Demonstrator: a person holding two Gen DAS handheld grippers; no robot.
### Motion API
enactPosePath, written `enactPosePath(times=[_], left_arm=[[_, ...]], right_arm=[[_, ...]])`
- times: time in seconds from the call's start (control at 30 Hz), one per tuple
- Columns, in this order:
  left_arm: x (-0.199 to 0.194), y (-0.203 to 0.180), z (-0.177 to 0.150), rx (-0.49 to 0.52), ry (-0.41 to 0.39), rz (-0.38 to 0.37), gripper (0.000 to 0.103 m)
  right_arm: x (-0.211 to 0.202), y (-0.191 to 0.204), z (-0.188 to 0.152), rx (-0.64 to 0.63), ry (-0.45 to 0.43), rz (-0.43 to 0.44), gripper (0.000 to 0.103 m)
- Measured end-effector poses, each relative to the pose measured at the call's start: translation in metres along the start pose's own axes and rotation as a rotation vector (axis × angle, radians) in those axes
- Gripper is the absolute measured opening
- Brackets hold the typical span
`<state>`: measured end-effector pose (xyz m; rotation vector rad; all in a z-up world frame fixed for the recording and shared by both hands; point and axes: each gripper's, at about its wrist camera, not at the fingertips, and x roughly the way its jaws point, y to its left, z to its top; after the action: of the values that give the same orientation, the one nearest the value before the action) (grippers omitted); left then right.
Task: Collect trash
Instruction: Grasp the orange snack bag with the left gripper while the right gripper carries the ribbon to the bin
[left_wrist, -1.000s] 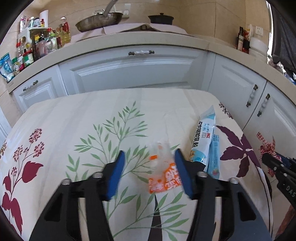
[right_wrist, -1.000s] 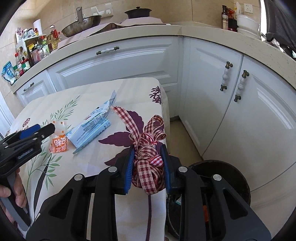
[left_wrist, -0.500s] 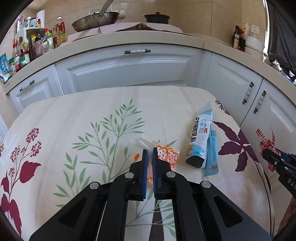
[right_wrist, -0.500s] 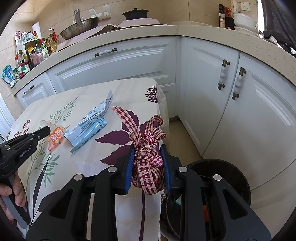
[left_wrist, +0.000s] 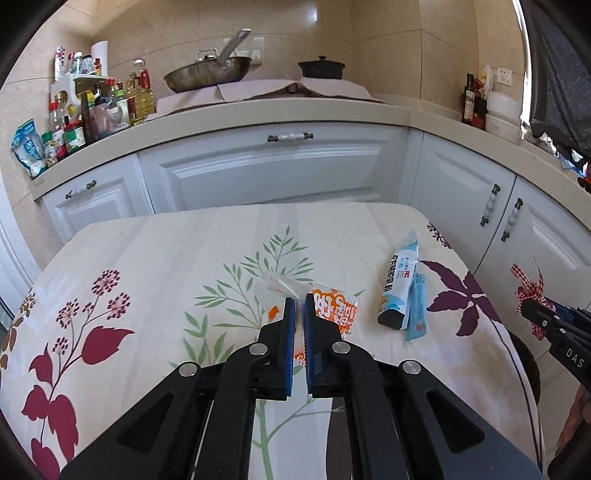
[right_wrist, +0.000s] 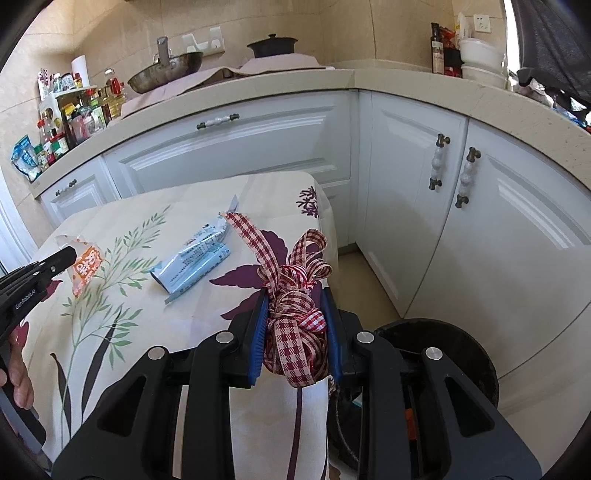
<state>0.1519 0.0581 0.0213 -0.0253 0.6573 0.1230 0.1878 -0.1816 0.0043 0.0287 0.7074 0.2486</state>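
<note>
Gingham ribbon (right_wrist: 295, 339) sits clamped in my right tool (right_wrist: 295, 306) at the table's (left_wrist: 147, 266) right edge, bin (right_wrist: 461, 354) just right below; my left tool (left_wrist: 300, 314) pinches the orange wrapper (left_wrist: 334, 306) mid-table.

left gripper (left_wrist: 300, 308): jaws pinched nearly together, raised off table | right gripper (right_wrist: 295, 299): jaws clamped, level
</note>
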Motion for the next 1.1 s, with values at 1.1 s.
enactPosePath(times=[1.1], left_arm=[[-0.083, -0.105, -0.025, 0.137, -0.114, -0.223, 0.005]], right_arm=[[-0.121, -0.064, -0.048, 0.107, -0.178, -0.163, 0.026]])
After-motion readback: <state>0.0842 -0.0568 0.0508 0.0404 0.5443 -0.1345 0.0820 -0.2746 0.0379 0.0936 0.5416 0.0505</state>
